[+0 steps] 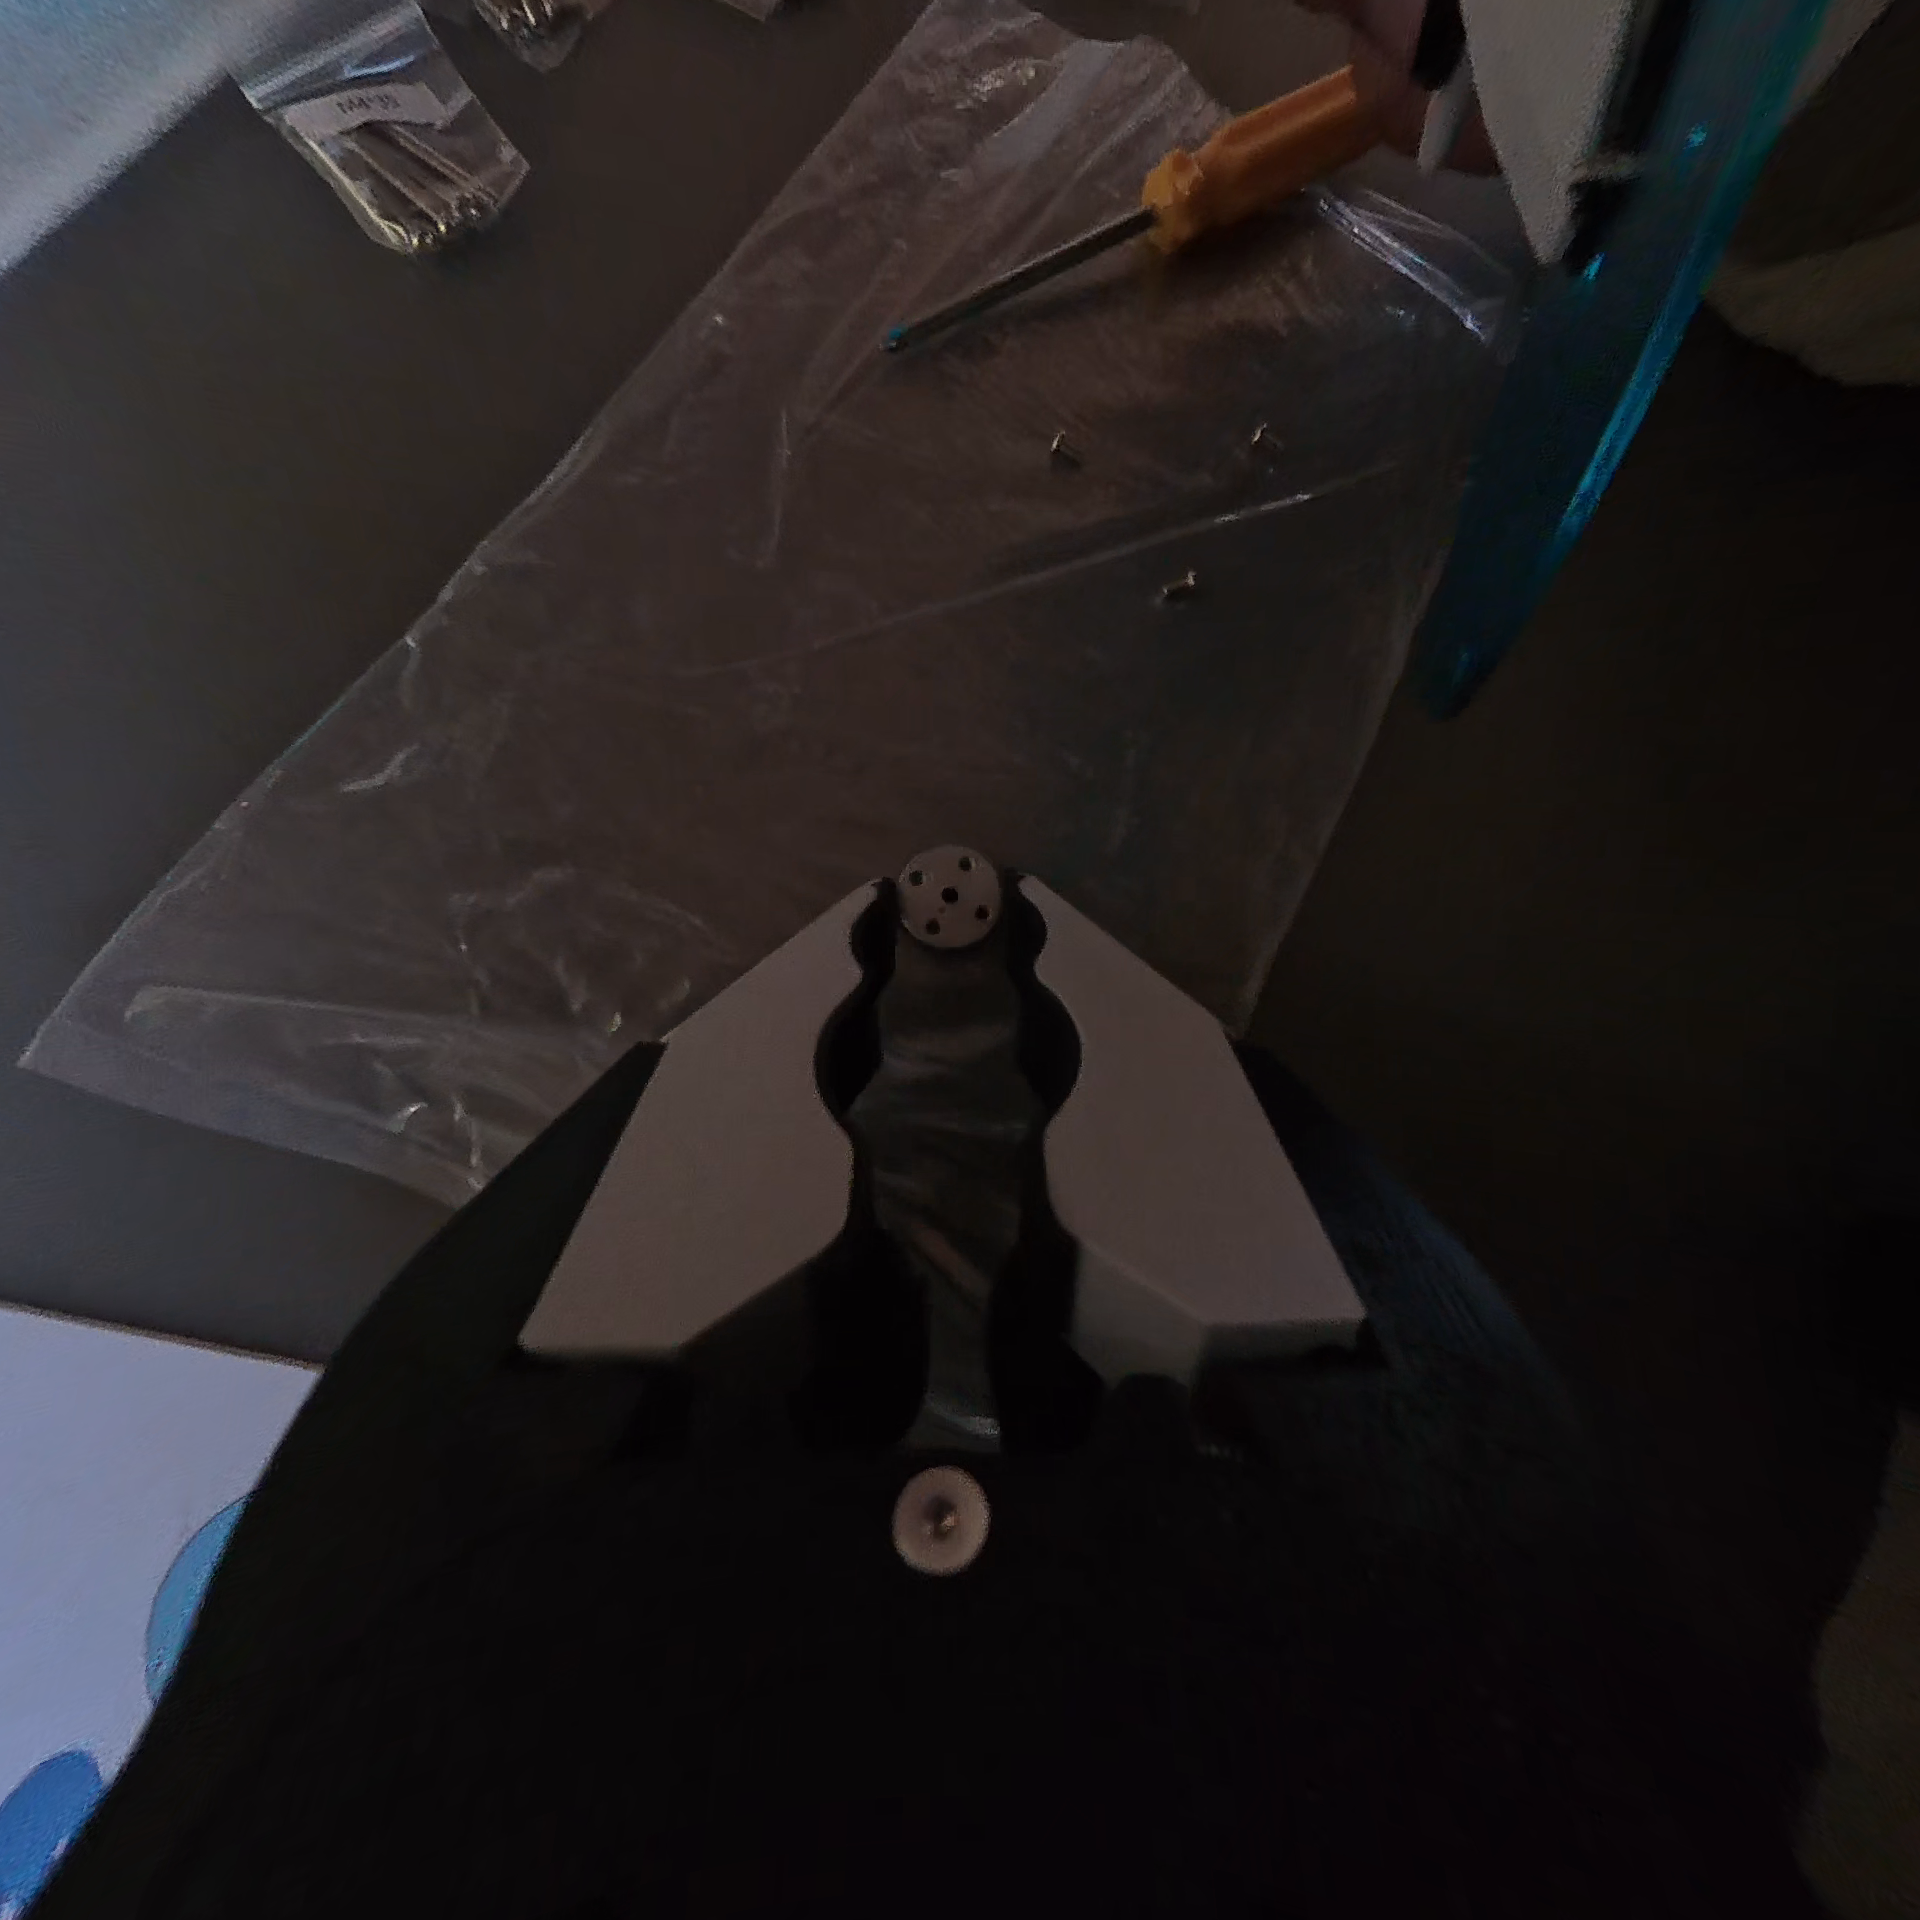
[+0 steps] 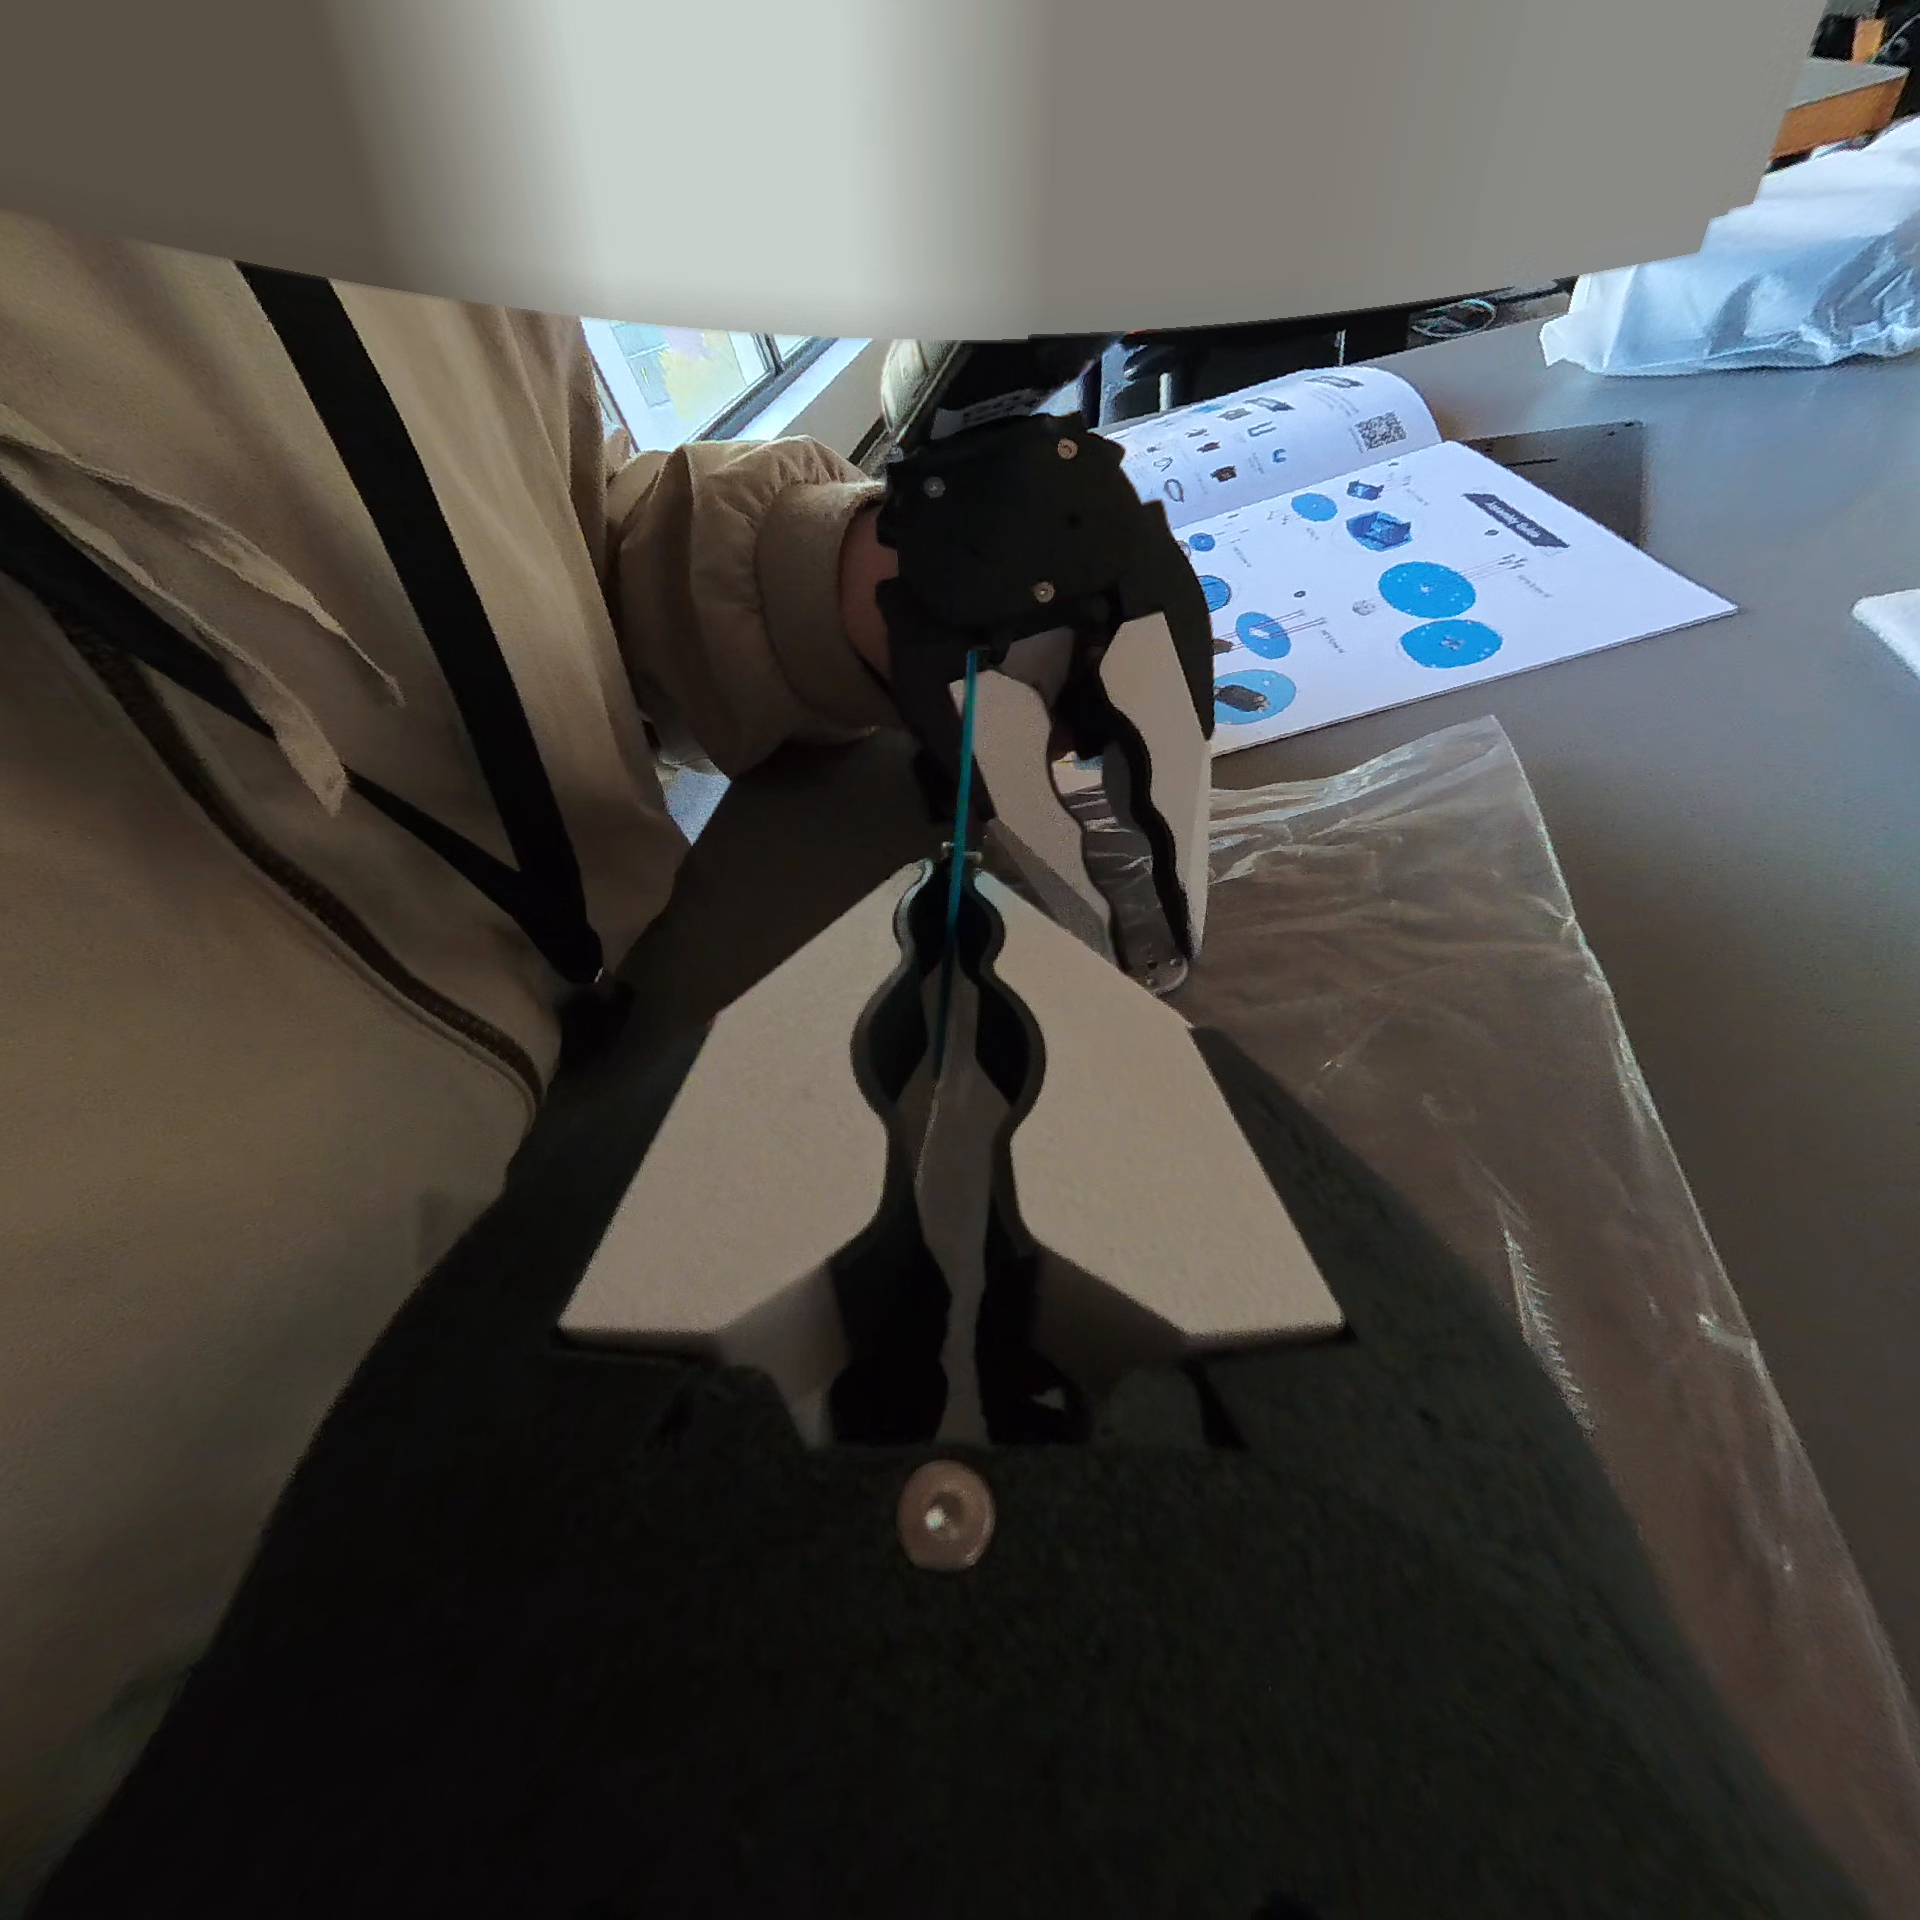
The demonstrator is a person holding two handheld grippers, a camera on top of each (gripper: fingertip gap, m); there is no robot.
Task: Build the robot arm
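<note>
**Left wrist view: disc pinched at the tips, blue plate clamped edge-on**

Left wrist view showed the left hand-held gripper (image 1: pixel 951 902) angled down over a clear plastic bag (image 1: pixel 727 644) on the dark worktop (image 1: pixel 187 468), its fingers clenched on a small metal disc (image 1: pixel 951 900) with holes. Beyond lay three loose screws (image 1: pixel 1062 449) and an orange-handled screwdriver (image 1: pixel 1226 177). The right hand-held gripper (image 2: pixel 951 883) pointed toward the person's sleeve (image 2: pixel 727 582), grasping a thin blue plate (image 2: pixel 961 790) edge-on, just beside the left one. An open booklet (image 2: pixel 1455 561) lay behind.
</note>
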